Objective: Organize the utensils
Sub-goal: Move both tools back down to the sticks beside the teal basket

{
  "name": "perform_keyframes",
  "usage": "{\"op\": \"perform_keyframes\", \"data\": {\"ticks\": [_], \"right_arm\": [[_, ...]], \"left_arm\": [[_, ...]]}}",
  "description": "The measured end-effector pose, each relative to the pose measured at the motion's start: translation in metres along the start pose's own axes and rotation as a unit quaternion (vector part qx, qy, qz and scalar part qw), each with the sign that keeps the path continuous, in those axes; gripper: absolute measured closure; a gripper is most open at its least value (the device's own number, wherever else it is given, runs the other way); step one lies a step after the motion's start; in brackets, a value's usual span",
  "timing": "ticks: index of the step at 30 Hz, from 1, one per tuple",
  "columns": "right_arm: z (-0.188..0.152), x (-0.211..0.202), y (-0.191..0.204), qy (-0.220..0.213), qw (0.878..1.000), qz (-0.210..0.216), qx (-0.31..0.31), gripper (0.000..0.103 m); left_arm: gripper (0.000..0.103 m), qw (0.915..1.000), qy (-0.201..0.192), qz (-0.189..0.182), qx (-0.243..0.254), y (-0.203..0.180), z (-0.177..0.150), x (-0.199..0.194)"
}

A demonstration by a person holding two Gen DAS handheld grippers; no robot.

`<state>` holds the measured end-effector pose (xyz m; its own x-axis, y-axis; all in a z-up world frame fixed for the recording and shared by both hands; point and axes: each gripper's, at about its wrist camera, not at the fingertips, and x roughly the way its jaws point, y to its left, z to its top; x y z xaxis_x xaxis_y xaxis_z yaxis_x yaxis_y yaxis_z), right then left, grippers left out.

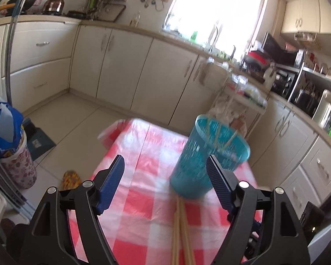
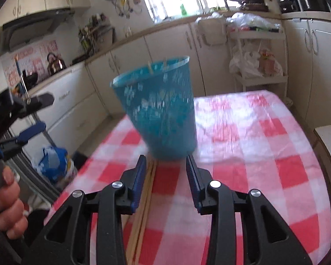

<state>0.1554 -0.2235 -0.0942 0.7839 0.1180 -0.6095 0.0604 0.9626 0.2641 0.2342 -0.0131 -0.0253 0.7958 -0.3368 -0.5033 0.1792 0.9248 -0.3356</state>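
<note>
A teal perforated cup (image 1: 194, 161) stands on the red-and-white checked tablecloth (image 1: 141, 198), with several wooden chopsticks (image 1: 218, 137) leaning inside it. More chopsticks (image 1: 181, 231) lie flat on the cloth, pointing at the cup's base. My left gripper (image 1: 165, 159) is wide open above the cloth, and its right finger overlaps the cup's near side. In the right wrist view the cup (image 2: 158, 110) is just beyond my right gripper (image 2: 166, 158), which is open with nothing between its pads. The loose chopsticks (image 2: 146, 190) lie under its left finger. The left gripper (image 2: 39, 114) shows at the left edge, held by a hand (image 2: 6, 198).
A white cart (image 2: 258, 37) with plastic bags stands past the table's far end. On the floor left of the table sit a blue bag (image 1: 4, 128) and a floral bin (image 1: 19, 167). Cream cabinets (image 1: 121, 66) line the walls. The table's left edge is close to both grippers.
</note>
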Motion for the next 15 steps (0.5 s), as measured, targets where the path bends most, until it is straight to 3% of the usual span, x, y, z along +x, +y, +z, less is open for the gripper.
{"op": "perform_keyframes", "data": {"ticks": [4, 14, 15], "right_arm": [[-0.027, 0.023, 0.014, 0.076, 0.997, 0.011, -0.027, 0.08], [-0.039, 0.044, 0.034, 0.137, 0.988, -0.008, -0.078, 0.089], [-0.041, 0.045, 0.037, 0.14, 0.986, -0.014, -0.085, 0.094]], "left_arm": [[0.03, 0.9979, 0.057, 0.018, 0.026, 0.007, -0.027, 0.018], [0.03, 0.9878, 0.133, 0.045, 0.067, 0.014, -0.062, 0.046], [0.03, 0.987, 0.136, 0.046, 0.071, 0.012, -0.063, 0.047]]}}
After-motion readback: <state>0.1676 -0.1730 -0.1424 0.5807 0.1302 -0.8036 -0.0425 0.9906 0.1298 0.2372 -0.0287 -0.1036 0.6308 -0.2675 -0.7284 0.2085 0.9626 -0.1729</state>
